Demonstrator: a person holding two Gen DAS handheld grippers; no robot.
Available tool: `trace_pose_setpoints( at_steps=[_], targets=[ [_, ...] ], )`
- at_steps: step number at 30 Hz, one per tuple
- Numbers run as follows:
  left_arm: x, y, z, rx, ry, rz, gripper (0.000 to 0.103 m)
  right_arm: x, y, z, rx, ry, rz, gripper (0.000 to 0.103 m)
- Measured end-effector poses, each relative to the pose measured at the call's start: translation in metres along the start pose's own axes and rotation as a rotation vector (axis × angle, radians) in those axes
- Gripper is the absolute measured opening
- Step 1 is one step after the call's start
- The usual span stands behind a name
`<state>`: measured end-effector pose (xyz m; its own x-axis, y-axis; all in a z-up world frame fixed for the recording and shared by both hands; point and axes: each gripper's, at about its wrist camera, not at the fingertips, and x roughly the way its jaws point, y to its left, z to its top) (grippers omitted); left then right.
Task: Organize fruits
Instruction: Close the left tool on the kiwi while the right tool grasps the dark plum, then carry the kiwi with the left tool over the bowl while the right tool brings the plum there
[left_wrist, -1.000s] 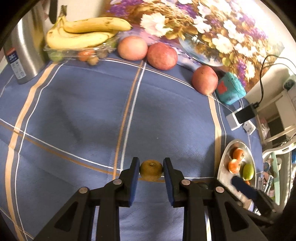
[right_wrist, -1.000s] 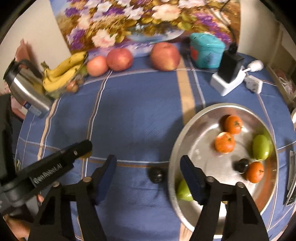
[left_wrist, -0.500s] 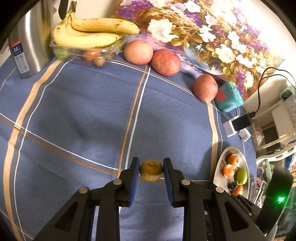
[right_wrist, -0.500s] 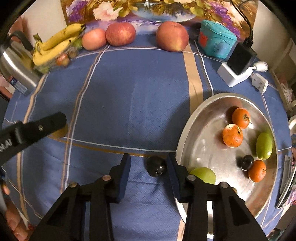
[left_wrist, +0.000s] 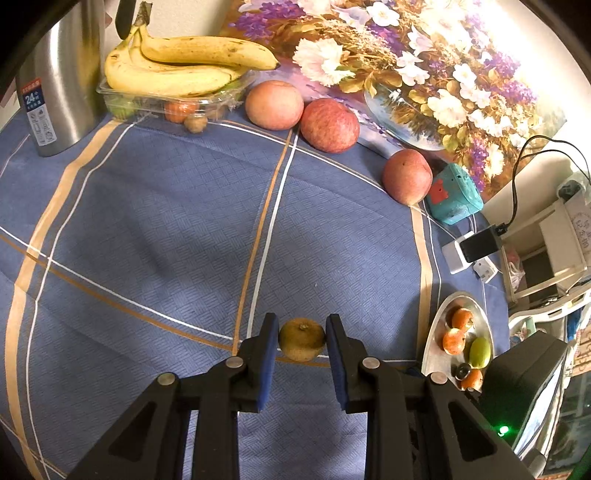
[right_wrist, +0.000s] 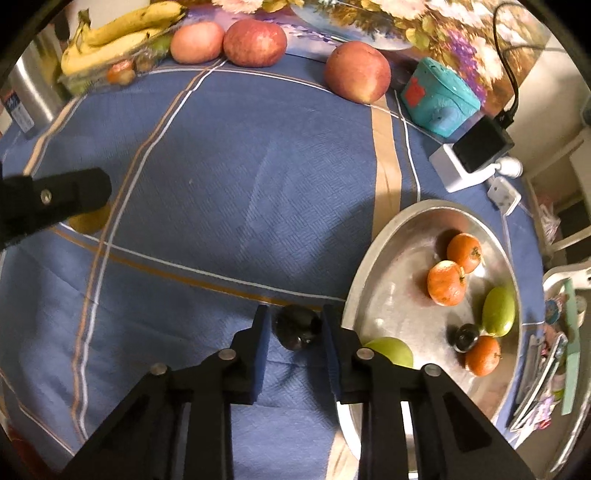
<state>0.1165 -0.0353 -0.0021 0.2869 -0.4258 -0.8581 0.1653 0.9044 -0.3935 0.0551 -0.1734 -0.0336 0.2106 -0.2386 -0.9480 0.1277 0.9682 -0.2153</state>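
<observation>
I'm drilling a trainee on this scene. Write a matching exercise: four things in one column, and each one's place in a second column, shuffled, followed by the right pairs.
Things
1. brownish-green fruit
2. dark fruit
3. bananas
4. two oranges side by side

Places
A. in the metal tray
B. between the fingers of the right gripper
C. on top of the clear plastic box
D. between the fingers of the left gripper

Pairs: 1-D, 2-B, 3-C, 4-A

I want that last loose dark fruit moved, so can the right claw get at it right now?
Probably yes: the small dark round fruit already sits between the right claw pads on open cloth, nothing blocking.
</observation>
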Motion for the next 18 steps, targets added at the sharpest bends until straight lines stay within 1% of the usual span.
trace_pose_setpoints(
  at_steps=[1,5,12,18],
  targets=[
    [0.000,0.000,0.000,0.000,0.000,0.000,0.028,0.000,0.002,-0.001,-0.009,-0.001,-0.013,0.022],
    [0.000,0.001,0.001,-0.005,-0.001,0.000,0.028,0.000,0.005,-0.003,-0.030,-0.002,-0.029,0.022],
    [0.000,0.002,0.001,-0.007,-0.001,0.000,0.028,-0.002,0.005,-0.002,-0.024,-0.005,-0.021,0.023],
    [0.000,0.003,0.002,-0.014,-0.006,0.003,0.028,-0.015,0.000,0.000,0.016,-0.038,0.078,0.023]
  ],
)
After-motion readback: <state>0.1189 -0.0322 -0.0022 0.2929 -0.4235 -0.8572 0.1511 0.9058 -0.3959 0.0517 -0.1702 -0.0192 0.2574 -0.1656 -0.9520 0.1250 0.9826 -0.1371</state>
